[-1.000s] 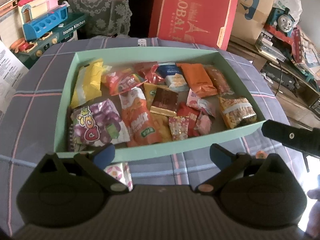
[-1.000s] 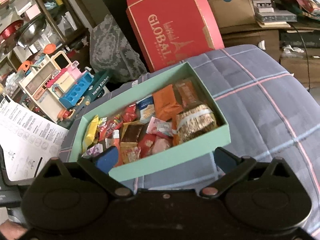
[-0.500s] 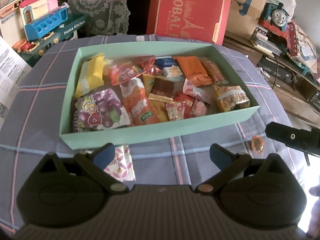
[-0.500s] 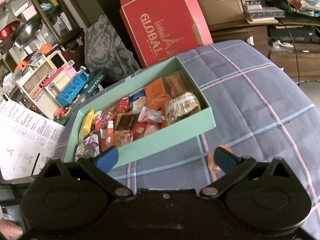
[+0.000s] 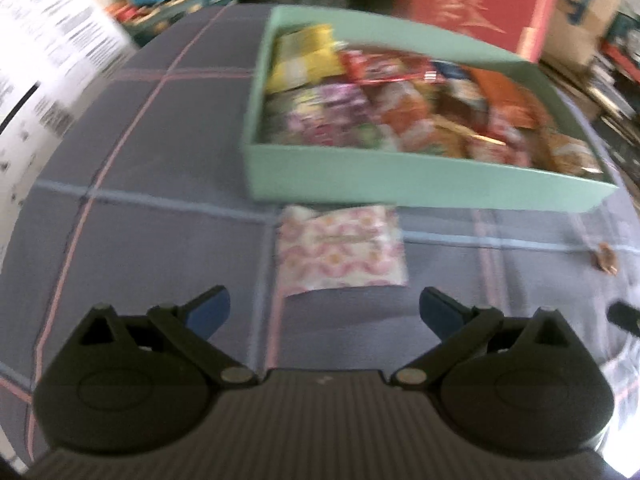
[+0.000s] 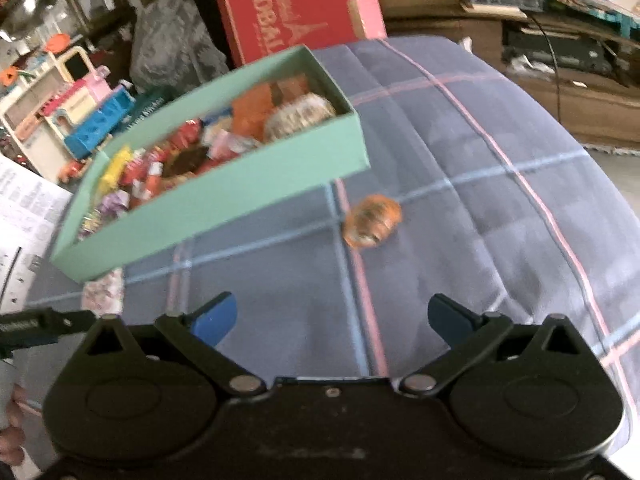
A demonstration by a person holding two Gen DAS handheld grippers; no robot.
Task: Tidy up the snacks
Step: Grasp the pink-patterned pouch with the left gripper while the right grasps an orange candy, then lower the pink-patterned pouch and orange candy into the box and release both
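Both tools released: left gripper [image 5: 324,312] spread above pink-patterned packet [image 5: 342,250] lying just before green box [image 5: 400,184] (full of snacks); right gripper [image 6: 332,320] spread near orange candy [image 6: 372,220] on plaid cloth [image 6: 480,200].

We see a matt, smooth cardboard box [image 5: 420,184] in pale green, filled with glossy plastic snack wrappers [image 5: 384,112]. Under it lies soft woven plaid cloth [image 6: 480,184], slightly creased. The pink-patterned packet [image 5: 342,250] looks like matt film. The small orange snack [image 6: 372,220] sits in shiny clear wrap. Our left gripper [image 5: 324,312] is matt black plastic.
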